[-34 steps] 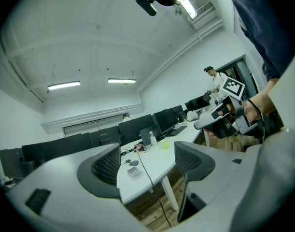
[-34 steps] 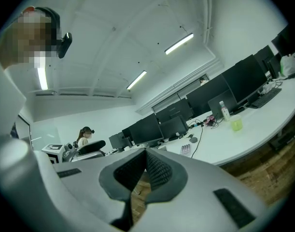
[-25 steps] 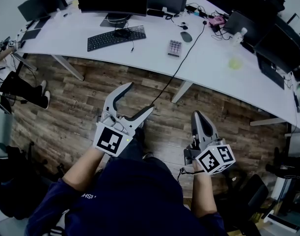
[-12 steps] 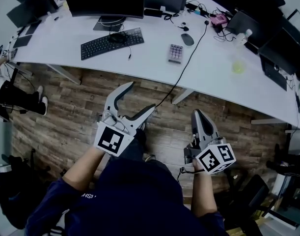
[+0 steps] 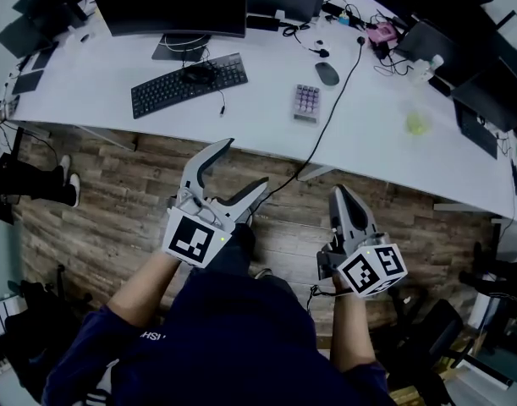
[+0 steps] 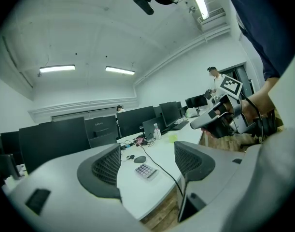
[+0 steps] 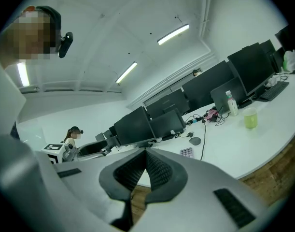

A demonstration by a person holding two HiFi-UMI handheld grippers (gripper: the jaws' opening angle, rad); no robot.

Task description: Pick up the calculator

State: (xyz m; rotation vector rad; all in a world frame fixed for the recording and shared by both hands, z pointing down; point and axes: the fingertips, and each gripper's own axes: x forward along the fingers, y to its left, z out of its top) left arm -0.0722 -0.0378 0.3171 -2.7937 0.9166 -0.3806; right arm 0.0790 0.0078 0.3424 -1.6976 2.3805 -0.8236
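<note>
The calculator (image 5: 305, 102), small and grey with purple keys, lies on the white desk (image 5: 241, 100) near its front edge, left of a black cable. It also shows between the left jaws in the left gripper view as the calculator (image 6: 146, 170), and small in the right gripper view as the calculator (image 7: 186, 152). My left gripper (image 5: 241, 169) is held over the wooden floor short of the desk, open and empty. My right gripper (image 5: 340, 197) hangs to the right over the floor, shut with nothing in it. Both are well short of the calculator.
On the desk stand a black keyboard (image 5: 188, 83), a mouse (image 5: 327, 73), monitors (image 5: 173, 2), a green cup (image 5: 417, 123), a bottle (image 5: 425, 66) and a cable (image 5: 330, 100) running off the front edge. Desk legs (image 5: 313, 172) stand below. A chair (image 5: 431, 332) is at lower right.
The view has shifted so the desk and calculator sit slightly lower and nearer in the head view. Both grippers keep the same pose and state.
</note>
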